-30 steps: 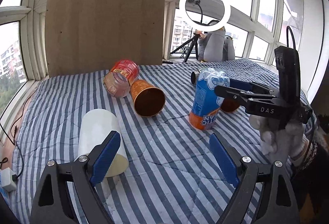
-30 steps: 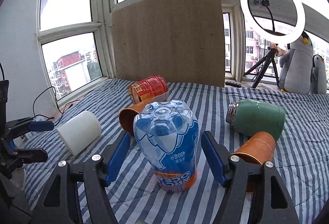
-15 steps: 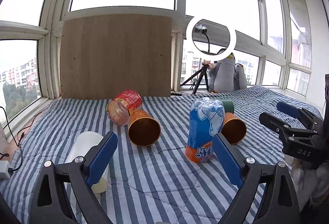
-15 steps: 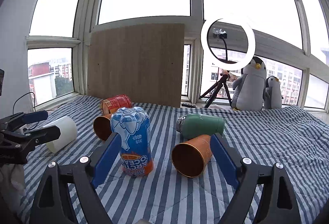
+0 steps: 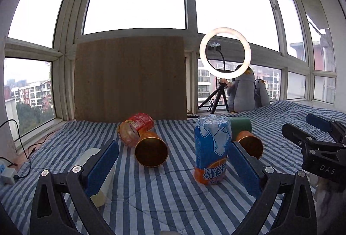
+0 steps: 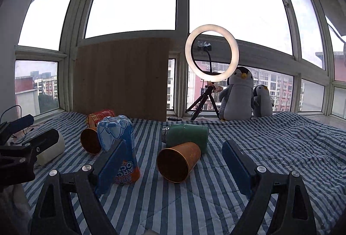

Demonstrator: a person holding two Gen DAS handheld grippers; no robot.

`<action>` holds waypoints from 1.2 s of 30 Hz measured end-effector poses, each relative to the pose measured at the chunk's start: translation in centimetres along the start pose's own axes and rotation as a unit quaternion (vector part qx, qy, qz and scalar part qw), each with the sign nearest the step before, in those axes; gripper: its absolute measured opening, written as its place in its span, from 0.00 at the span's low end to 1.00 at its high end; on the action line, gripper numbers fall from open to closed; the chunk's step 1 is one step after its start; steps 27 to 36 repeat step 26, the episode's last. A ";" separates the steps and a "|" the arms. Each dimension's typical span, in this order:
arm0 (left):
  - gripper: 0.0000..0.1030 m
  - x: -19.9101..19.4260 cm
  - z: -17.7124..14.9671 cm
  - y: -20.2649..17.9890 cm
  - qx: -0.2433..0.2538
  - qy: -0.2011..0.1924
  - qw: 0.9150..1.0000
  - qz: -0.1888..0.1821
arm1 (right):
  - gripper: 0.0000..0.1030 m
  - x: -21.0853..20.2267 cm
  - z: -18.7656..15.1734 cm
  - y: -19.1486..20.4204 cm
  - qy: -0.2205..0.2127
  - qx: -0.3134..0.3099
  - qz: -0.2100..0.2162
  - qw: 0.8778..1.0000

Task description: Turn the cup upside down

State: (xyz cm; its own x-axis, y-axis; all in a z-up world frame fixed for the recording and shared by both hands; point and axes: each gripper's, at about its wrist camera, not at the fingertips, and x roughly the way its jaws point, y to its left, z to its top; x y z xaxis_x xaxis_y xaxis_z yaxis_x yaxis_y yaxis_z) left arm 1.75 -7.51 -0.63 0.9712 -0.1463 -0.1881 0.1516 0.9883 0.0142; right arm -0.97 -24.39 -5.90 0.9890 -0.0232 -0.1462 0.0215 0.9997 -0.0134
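A blue-and-orange printed cup (image 5: 210, 148) (image 6: 119, 144) stands upside down on the striped blanket, untouched. Two copper-coloured cups lie on their sides, one (image 5: 151, 151) (image 6: 90, 143) left of it and one (image 5: 249, 146) (image 6: 179, 159) right of it. My left gripper (image 5: 173, 168) is open and empty, short of these cups; it shows at the left edge of the right wrist view (image 6: 41, 127). My right gripper (image 6: 174, 168) is open and empty, with the right copper cup lying beyond its gap; in the left wrist view it shows at the right (image 5: 300, 124).
A white cup (image 5: 93, 161) (image 6: 52, 150) lies on its side at the left, partly behind my left finger. A red cup (image 5: 135, 131) and a green flask (image 6: 186, 134) also lie flat. A wooden board (image 5: 129, 77), ring light (image 6: 212, 55) and plush penguins (image 6: 237, 94) stand by the window.
My right gripper has drawn back and to the right from around the blue cup, which stays standing upside down. Both grippers have pulled back and levelled; both stay open.
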 end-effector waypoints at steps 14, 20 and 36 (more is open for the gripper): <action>0.99 -0.7 -0.4 -0.1 0.007 -0.017 1.000 0.022 | 0.85 -0.5 -0.4 -0.6 -0.019 0.016 -0.014 1.000; 0.99 -0.5 -0.4 -0.1 0.010 -0.012 1.000 0.022 | 0.86 -0.6 -0.5 -0.6 -0.021 0.016 -0.014 1.000; 0.99 -0.3 -0.5 -0.1 0.010 -0.011 1.000 0.021 | 0.86 -0.5 -0.4 -0.5 -0.020 0.017 -0.012 1.000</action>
